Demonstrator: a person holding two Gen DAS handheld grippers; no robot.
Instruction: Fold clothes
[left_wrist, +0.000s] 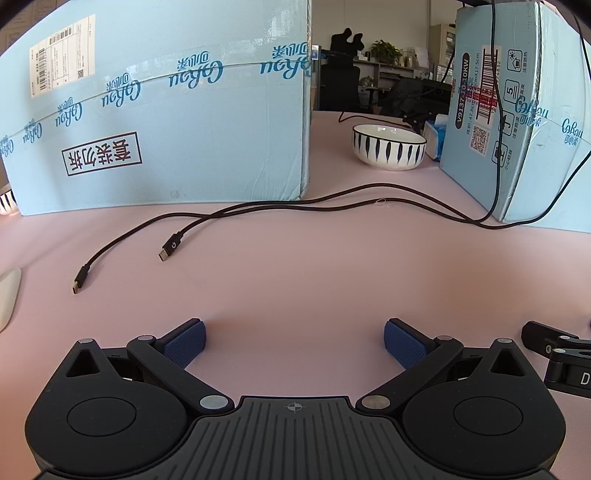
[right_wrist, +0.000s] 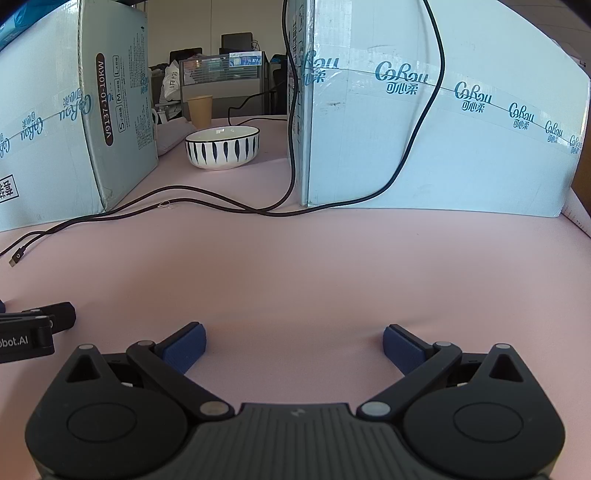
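Grippers rest side by side low over the pink table top (left_wrist: 295, 266), the left gripper (left_wrist: 294, 341) and the right gripper (right_wrist: 294, 345) each with its blue-padded fingers spread wide and nothing between them; this reads as a ready pose before any grasp. No garment shows in either view, so where the clothes lie cannot be told from here, and folding has not begun. At twelve o'clock from the left gripper two black USB cables (left_wrist: 258, 210) trail loose across the table, their plugs lying free toward ten o'clock, apparently unplugged leads dropping from above the boxes. Tall pale-blue cartons stand as walls: one large box (left_wrist: 166, 122) at eleven o'clock in the left view, another box (right_wrist: 443, 147) at one o'clock in the right view, probably set there to fence the work area from the office behind. In the gap between them, near twelve o'clock, sits a white striped bowl (right_wrist: 221, 147), which looks empty from this low angle. Behind it stands a paper cup (right_wrist: 200, 109), contents hidden.
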